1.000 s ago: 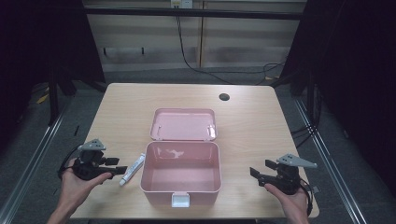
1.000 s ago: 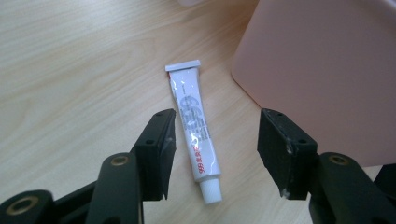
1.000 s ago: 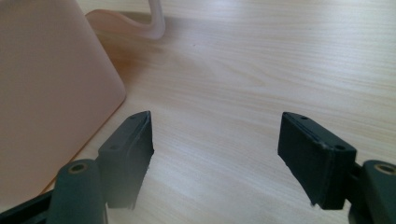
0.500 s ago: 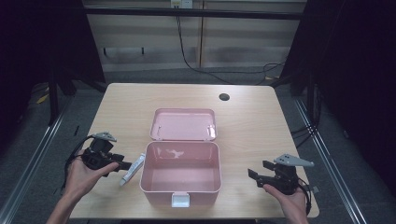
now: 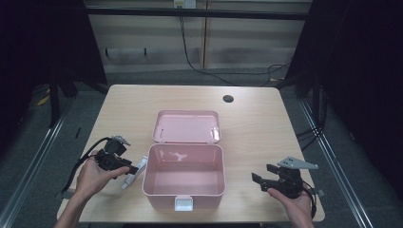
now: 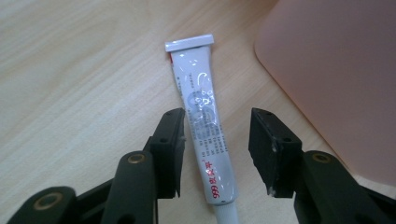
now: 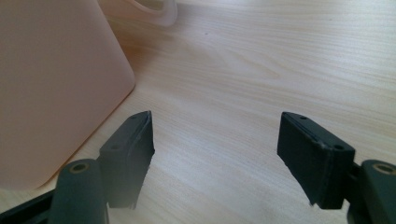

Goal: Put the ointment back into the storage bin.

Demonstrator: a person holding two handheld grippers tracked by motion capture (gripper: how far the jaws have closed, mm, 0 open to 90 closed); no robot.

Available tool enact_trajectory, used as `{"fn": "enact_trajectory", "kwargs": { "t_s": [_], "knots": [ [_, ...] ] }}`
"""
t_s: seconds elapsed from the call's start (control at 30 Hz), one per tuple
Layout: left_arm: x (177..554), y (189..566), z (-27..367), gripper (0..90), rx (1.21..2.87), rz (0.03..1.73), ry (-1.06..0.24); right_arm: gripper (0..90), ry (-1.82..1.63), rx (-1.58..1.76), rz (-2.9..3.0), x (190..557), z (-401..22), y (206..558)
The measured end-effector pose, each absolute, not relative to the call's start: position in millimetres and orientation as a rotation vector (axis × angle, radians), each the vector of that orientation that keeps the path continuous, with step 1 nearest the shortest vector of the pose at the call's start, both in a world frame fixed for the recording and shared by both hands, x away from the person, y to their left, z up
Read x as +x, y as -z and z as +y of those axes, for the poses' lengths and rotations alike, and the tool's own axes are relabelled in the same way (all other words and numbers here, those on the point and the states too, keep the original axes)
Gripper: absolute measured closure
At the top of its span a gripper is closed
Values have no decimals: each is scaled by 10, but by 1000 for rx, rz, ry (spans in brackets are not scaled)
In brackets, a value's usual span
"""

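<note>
Low in the left gripper view, the left gripper (image 6: 216,151) straddles the white tube (image 6: 205,135) with jaws apart, apparently ready to clamp it beside the open pink box (image 5: 184,171), while the right gripper (image 7: 215,154) waits agape.

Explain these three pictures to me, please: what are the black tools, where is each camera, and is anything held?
A person holds a two-jaw gripper in each hand: the left gripper and the right gripper. One camera looks down from above the table. The other two ride on the grippers and look along their black jaws. On the table stands an open pink box, its inside bare. Beside it lies a white tube. The left gripper's open jaws stand on both sides of the tube without squeezing it. The right gripper is open over bare wood. Nothing is held.
</note>
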State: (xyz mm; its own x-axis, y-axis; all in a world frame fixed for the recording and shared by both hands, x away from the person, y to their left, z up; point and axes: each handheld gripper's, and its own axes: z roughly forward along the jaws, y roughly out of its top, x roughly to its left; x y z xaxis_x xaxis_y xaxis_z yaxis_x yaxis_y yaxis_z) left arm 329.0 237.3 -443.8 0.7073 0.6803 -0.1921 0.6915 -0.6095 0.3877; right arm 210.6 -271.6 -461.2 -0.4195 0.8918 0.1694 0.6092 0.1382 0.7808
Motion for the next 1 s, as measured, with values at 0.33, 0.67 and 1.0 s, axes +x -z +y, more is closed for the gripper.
{"fn": "enact_trajectory", "kwargs": {
  "t_s": [0.33,0.67,1.0],
  "knots": [
    [3344,4601,2326,589,2537,1095,52,268,-1172,1442,2097,2104,-2700,4613],
    [3375,4676,2301,584,2568,1108,89,268,-1172,1434,2107,2107,-2693,4617],
    [3361,4676,2251,679,2593,1117,29,267,-1174,1435,2113,2114,-2690,4619]
  ]
}}
